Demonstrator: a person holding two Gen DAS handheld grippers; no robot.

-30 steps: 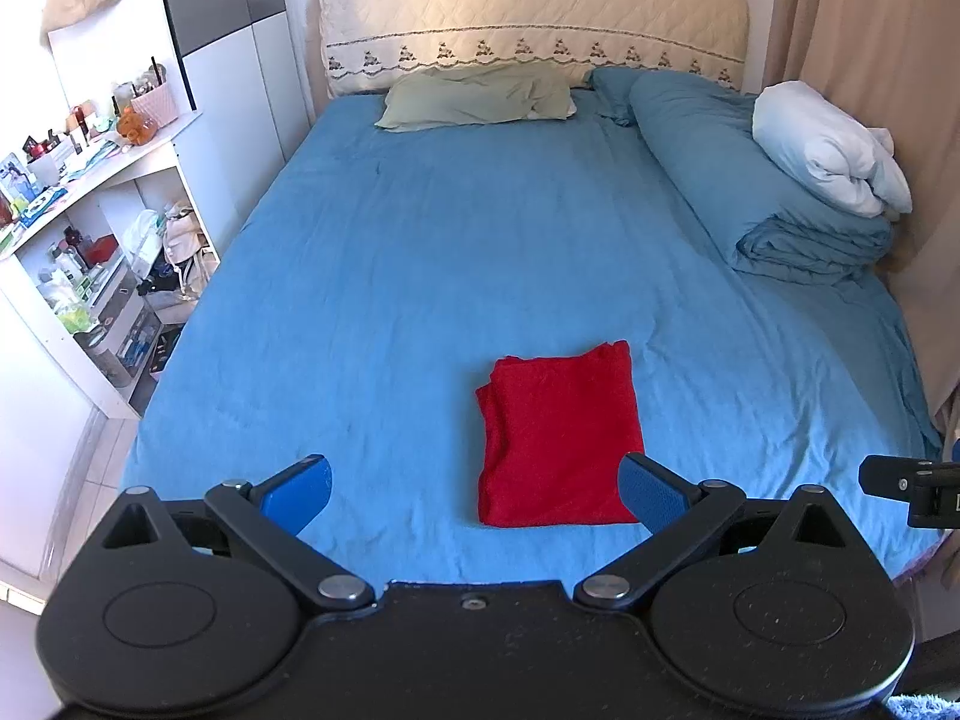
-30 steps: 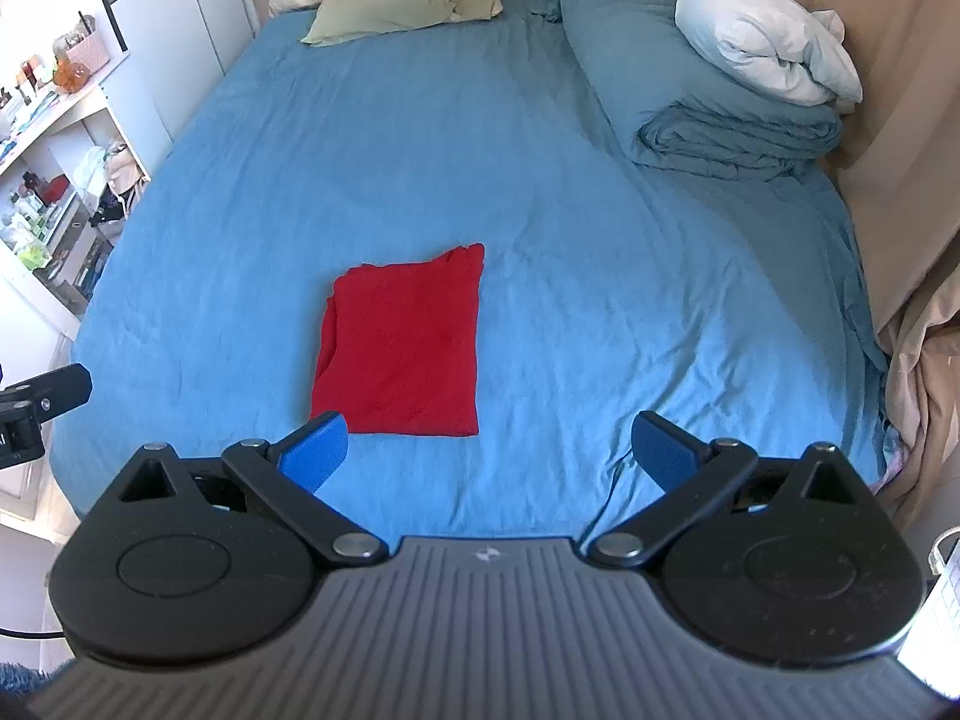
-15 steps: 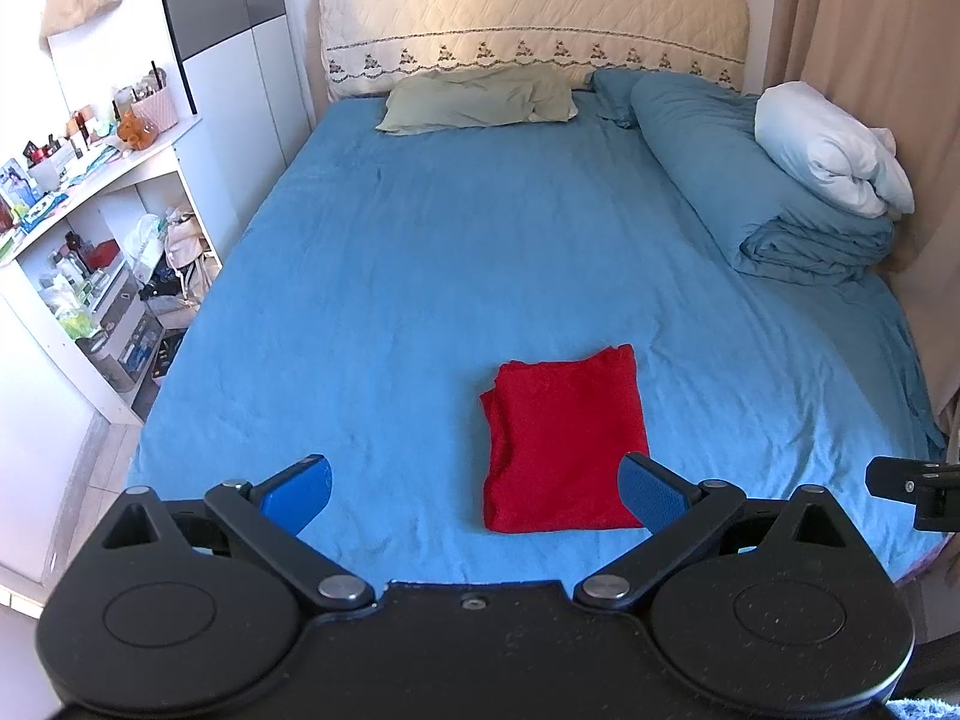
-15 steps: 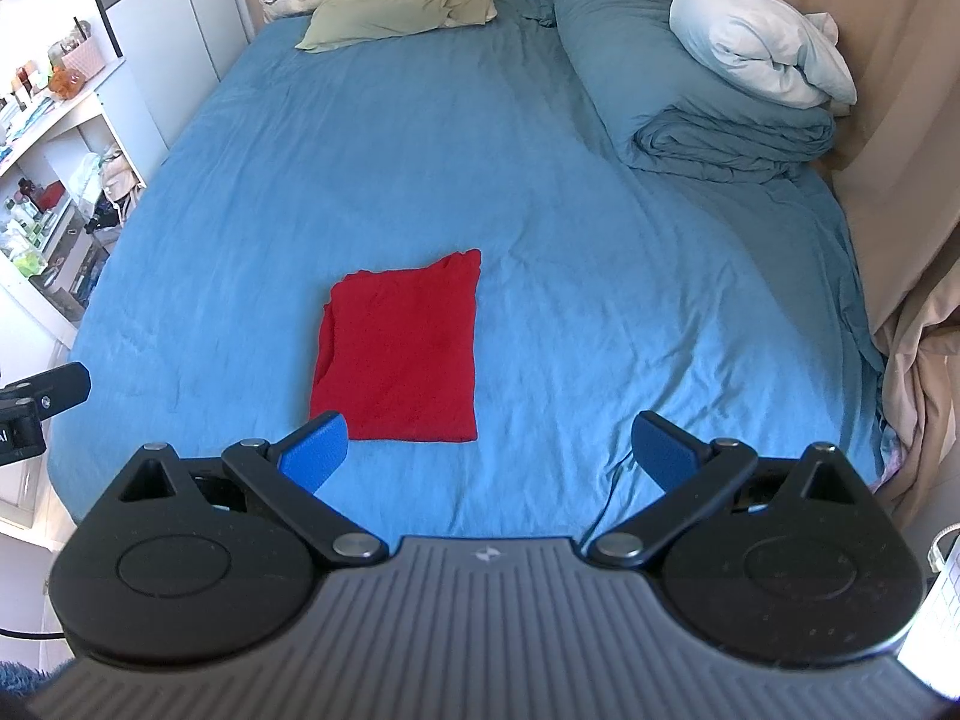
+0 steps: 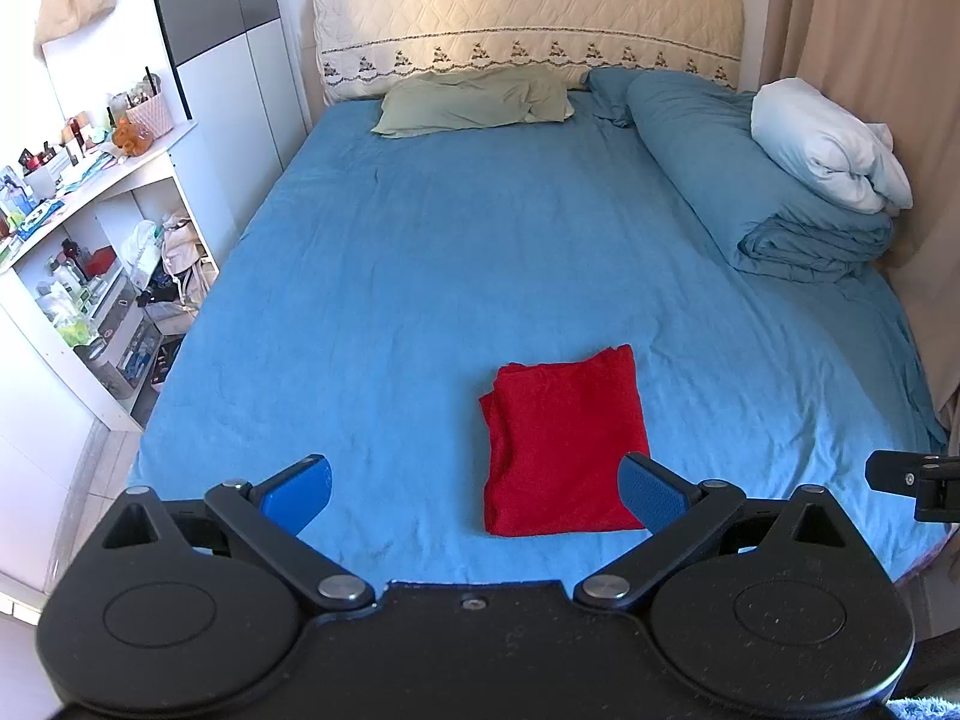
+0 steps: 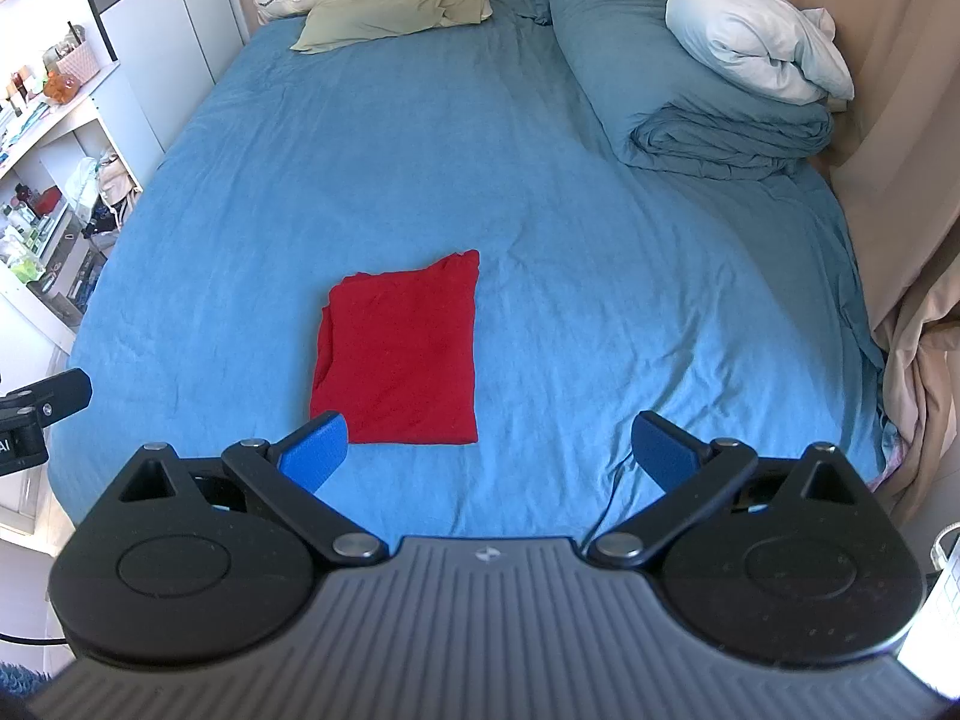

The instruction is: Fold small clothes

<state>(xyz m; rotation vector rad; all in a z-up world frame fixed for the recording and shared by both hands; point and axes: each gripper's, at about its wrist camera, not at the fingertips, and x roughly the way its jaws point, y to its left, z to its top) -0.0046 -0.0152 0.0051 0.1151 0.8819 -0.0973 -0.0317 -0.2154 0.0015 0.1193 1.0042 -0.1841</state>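
Note:
A red garment (image 5: 564,444) lies folded into a flat rectangle on the blue bed sheet (image 5: 450,276), near the foot edge; it also shows in the right wrist view (image 6: 399,351). My left gripper (image 5: 474,495) is open and empty, held above the foot of the bed, its right fingertip over the garment's near right corner. My right gripper (image 6: 489,450) is open and empty, with the garment just ahead of its left fingertip. Part of the right gripper (image 5: 912,477) shows at the right edge of the left wrist view; part of the left gripper (image 6: 42,408) shows at the left edge of the right wrist view.
A folded blue duvet (image 5: 762,180) with a white pillow (image 5: 828,144) lies along the bed's right side. A green pillow (image 5: 474,102) lies by the headboard (image 5: 528,30). White shelves (image 5: 78,252) full of items stand left of the bed. A beige curtain (image 6: 900,120) hangs on the right.
Both grippers have drawn back slightly toward the foot of the bed and stay open. The red garment has not moved on the sheet.

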